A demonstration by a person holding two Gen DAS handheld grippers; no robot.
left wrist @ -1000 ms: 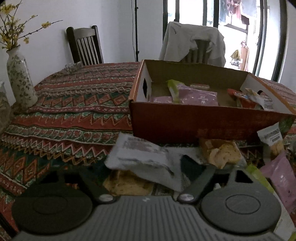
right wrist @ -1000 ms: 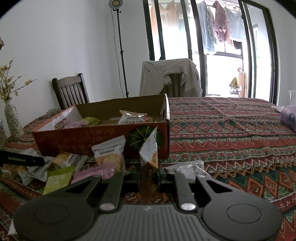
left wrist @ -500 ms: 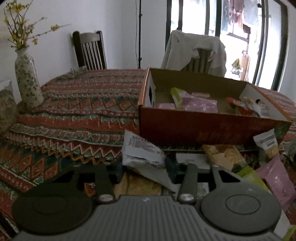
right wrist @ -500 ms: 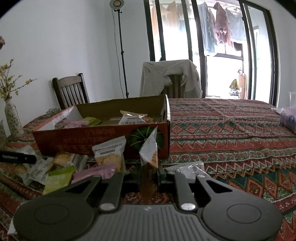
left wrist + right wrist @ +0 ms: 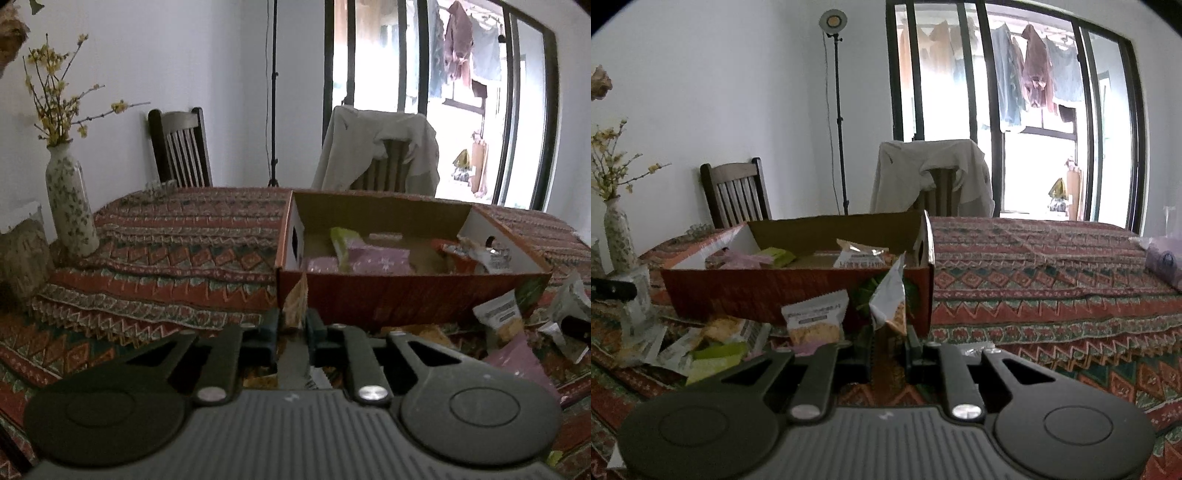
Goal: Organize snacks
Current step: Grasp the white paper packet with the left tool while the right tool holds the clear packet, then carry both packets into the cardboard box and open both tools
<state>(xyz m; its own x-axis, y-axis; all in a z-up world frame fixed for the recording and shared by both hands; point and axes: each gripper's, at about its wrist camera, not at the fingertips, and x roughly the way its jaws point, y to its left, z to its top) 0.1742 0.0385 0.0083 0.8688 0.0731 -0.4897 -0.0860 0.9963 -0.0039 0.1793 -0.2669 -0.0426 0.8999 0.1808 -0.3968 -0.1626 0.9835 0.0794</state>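
Note:
An open orange cardboard box (image 5: pixel 406 295) stands on the patterned tablecloth and holds purple, green and white snack packets. My left gripper (image 5: pixel 293 328) is shut on a snack packet (image 5: pixel 297 304), held edge-on in front of the box's left corner. My right gripper (image 5: pixel 888 341) is shut on a white snack packet (image 5: pixel 890 299), held upright before the box's right end (image 5: pixel 923 295). Loose packets (image 5: pixel 816 319) lie on the cloth in front of the box, including green ones (image 5: pixel 716 356) and a pink one (image 5: pixel 517 360).
A patterned vase (image 5: pixel 70 206) with yellow twigs stands at the table's left edge. Two chairs (image 5: pixel 181 147) stand behind the table, one draped with a jacket (image 5: pixel 380 147). A lamp stand (image 5: pixel 836 110) is by the wall. A purple bag (image 5: pixel 1165 258) lies far right.
My left gripper closed on a snack packet and lifted it off the table; the view rose. My right gripper rose slightly, still holding its packet.

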